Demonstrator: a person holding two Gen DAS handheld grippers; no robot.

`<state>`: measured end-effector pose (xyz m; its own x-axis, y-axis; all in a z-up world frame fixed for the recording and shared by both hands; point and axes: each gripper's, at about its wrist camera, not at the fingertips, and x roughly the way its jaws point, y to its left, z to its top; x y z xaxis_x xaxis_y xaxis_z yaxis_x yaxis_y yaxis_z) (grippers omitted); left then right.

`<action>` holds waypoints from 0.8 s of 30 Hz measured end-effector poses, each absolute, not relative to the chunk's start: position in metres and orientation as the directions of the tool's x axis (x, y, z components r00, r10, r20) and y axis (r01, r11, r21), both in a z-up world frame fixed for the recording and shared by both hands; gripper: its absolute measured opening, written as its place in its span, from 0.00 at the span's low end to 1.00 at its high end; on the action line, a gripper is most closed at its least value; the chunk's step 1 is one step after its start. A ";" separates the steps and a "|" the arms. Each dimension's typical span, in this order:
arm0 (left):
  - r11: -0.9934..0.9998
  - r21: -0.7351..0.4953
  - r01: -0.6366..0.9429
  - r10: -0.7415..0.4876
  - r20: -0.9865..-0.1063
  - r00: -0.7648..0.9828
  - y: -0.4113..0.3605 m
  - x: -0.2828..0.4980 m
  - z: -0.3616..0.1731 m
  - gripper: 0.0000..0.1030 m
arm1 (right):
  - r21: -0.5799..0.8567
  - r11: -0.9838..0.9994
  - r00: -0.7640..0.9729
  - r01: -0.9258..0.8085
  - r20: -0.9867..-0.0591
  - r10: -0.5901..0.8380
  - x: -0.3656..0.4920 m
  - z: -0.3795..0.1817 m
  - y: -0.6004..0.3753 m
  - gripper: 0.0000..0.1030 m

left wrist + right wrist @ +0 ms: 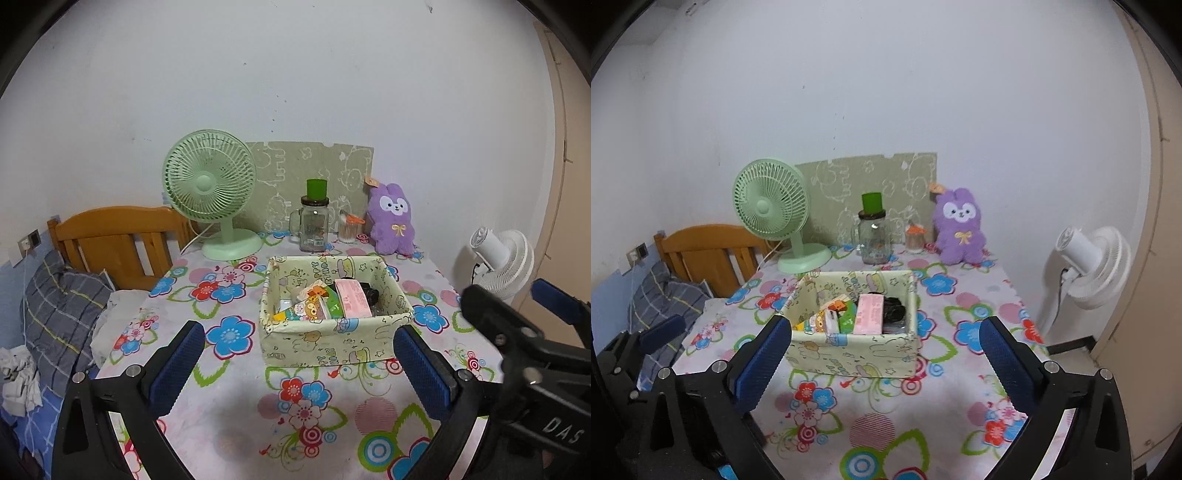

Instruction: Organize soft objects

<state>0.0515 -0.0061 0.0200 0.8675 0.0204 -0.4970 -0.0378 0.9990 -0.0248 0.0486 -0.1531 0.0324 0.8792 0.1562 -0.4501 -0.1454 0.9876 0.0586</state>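
Observation:
A purple plush rabbit sits upright at the back right of the flowered table, also in the right wrist view. A pale green fabric box stands mid-table holding snack packets and a pink pack; it also shows in the right wrist view. My left gripper is open and empty, near the box's front. My right gripper is open and empty, also near the box's front; it shows at the right of the left wrist view.
A green desk fan, a glass jar with a green cap and a cotton swab holder stand along the back. A white floor fan is right of the table. A wooden headboard and bedding lie left.

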 end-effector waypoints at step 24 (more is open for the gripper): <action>0.999 -0.026 -0.039 0.026 -0.392 0.920 0.005 -0.024 0.045 1.00 | 0.051 0.996 0.924 -0.073 -0.372 0.087 -0.026 0.045 -0.180 1.00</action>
